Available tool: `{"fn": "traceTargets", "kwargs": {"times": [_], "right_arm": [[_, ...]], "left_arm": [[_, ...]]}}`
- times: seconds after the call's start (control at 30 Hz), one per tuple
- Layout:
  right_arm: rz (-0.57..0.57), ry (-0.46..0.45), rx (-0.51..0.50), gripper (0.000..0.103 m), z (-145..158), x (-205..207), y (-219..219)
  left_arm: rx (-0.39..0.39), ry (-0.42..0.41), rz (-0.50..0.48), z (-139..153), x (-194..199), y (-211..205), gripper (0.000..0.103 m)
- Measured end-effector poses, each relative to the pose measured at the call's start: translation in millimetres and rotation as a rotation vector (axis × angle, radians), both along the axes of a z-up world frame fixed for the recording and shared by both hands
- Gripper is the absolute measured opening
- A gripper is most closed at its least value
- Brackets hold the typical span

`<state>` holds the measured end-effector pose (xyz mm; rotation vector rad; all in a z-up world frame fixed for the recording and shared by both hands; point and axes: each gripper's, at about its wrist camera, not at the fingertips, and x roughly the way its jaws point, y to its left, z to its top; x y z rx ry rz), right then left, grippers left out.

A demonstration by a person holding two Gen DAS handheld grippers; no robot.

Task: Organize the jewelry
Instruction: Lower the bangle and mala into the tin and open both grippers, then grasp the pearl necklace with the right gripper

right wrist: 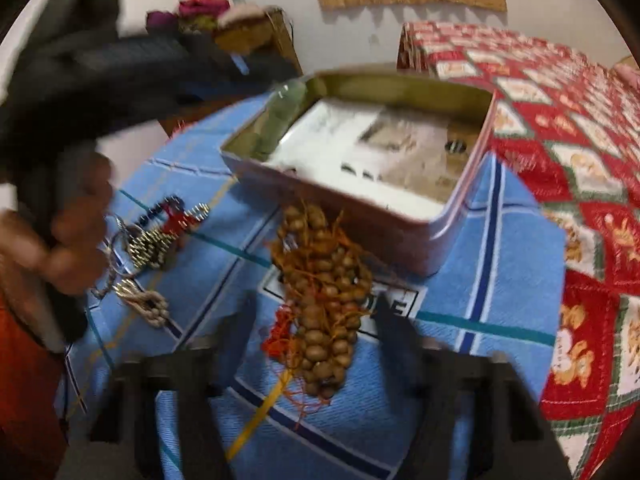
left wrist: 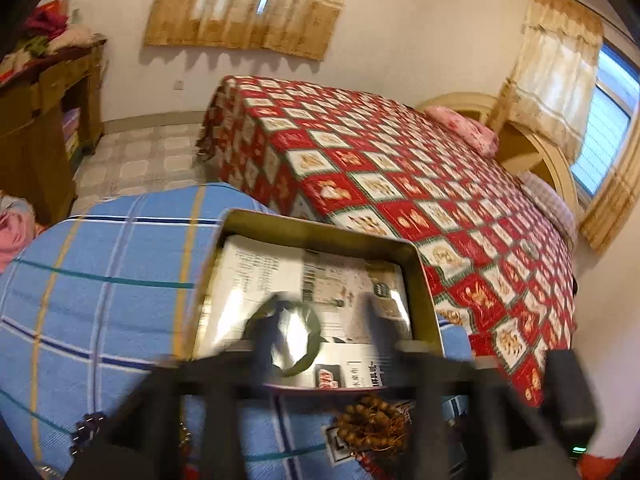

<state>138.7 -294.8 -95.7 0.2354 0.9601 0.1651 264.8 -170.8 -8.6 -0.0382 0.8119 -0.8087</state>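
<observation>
Left wrist view: the left gripper point(left wrist: 320, 320) hangs over the open tin point(left wrist: 420, 280), its fingers point(left wrist: 264, 328) spread wide; a green bangle point(left wrist: 298, 340) sits around the left finger, looped rather than pinched; whether it already touches the printed paper lining the tin, I cannot tell; the tin stands on the blue checked cloth point(left wrist: 100, 280) covering the surface, at its edge next to the bed point(left wrist: 400, 168); the brown bead strand point(left wrist: 372, 424) lies on the cloth just outside the tin's near wall.

Right wrist view: the right gripper point(right wrist: 316, 320) hovers over the bead strand, fingers apart and holding nothing; the beads lie between them, touching the tin's near wall; a tangle of small chains and keyrings point(right wrist: 148, 248) lies by the cloth's left edge.

Progress: early, by my judgement; only the bangle is reaching the tin; bead strand and small chains remain outside.
</observation>
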Motion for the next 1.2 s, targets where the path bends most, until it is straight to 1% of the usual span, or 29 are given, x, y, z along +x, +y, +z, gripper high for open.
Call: {"fn": "traceTargets", "kwargs": {"times": [0.03,0.1,0.13,0.2,0.27,0.3,0.37,0.43,0.47,0.5,0.57,0.63,0.7,0.77,0.8,0.83,0.87,0.93,1.0,1.03,1.07,1.1,1.2], "right_arm": [[-0.001,-0.006,0.024,0.025,1.2,-2.2,-3.1],[-0.006,-0.035,0.041,0.025,7.6,-8.8,-6.2],[-0.009,-0.055,0.050,0.025,12.7,-12.8,-7.4],[-0.021,-0.110,0.105,0.025,30.9,-25.2,-13.5],[-0.024,-0.156,0.159,0.025,46.3,-31.8,-20.5],[-0.031,-0.192,0.179,0.025,58.6,-34.9,-25.3],[-0.058,-0.265,0.166,0.025,82.4,-35.0,-35.3],[-0.083,-0.307,0.113,0.025,97.8,-24.3,-39.9],[-0.092,-0.315,0.096,0.025,100.2,-17.2,-41.4],[-0.097,-0.320,0.072,0.025,100.9,-2.6,-46.3],[-0.099,-0.305,0.036,0.025,90.7,24.7,-37.2],[-0.091,-0.253,0.038,0.025,69.2,51.8,-39.0],[-0.079,-0.212,0.056,0.025,49.6,65.6,-37.9],[-0.088,-0.164,0.044,0.028,35.4,75.8,-36.8],[-0.083,-0.171,0.025,0.028,35.2,75.7,-34.5],[-0.081,-0.177,0.006,0.034,37.1,73.9,-31.1],[-0.080,-0.180,0.004,0.045,39.1,70.0,-27.9],[-0.093,-0.209,0.015,0.062,51.9,53.4,-24.8],[-0.078,-0.256,0.028,0.062,66.7,34.6,-18.4],[-0.056,-0.281,0.043,0.062,74.3,21.2,-12.8],[-0.034,-0.292,0.052,0.063,76.6,17.8,-6.2],[0.015,-0.299,0.058,0.064,78.4,5.7,6.1],[0.170,-0.240,0.033,0.064,63.9,-15.2,50.5]], "left_arm": [[-0.045,-0.017,0.021,7.2,-1.3,13.0,0.084],[-0.104,-0.030,0.030,14.8,-1.4,27.0,0.084],[-0.110,-0.029,0.040,18.1,-0.9,33.1,0.084],[-0.109,-0.042,0.076,22.9,-0.7,41.8,0.084],[-0.107,-0.069,0.113,26.3,-5.0,54.6,0.084],[-0.105,-0.080,0.126,27.4,-8.0,60.3,0.084],[-0.097,-0.108,0.168,30.5,-14.5,73.4,0.084],[-0.085,-0.142,0.229,34.5,-23.1,95.4,0.084],[-0.076,-0.151,0.249,34.4,-25.7,102.6,0.084],[-0.065,-0.166,0.281,35.5,-31.6,116.4,0.084],[-0.053,-0.176,0.339,34.9,-41.7,140.1,0.084],[-0.036,-0.167,0.390,29.9,-52.9,164.1,0.084],[-0.011,-0.154,0.424,22.4,-62.5,181.1,0.084],[0.018,-0.142,0.447,14.7,-70.8,192.5,0.084],[0.034,-0.135,0.456,10.1,-75.1,196.9,0.084],[0.055,-0.128,0.465,4.4,-80.0,201.5,0.084],[0.068,-0.123,0.470,0.4,-83.1,203.9,0.084],[0.079,-0.107,0.479,-6.7,-87.5,208.4,0.084],[0.070,-0.090,0.481,-12.5,-91.9,215.9,0.084],[0.067,-0.083,0.478,-15.7,-94.0,219.0,0.084],[0.068,-0.077,0.476,-18.6,-96.4,220.1,0.084],[0.069,-0.069,0.473,-22.2,-99.0,221.7,0.084],[0.056,-0.047,0.457,-29.9,-111.8,229.1,0.084]]}}
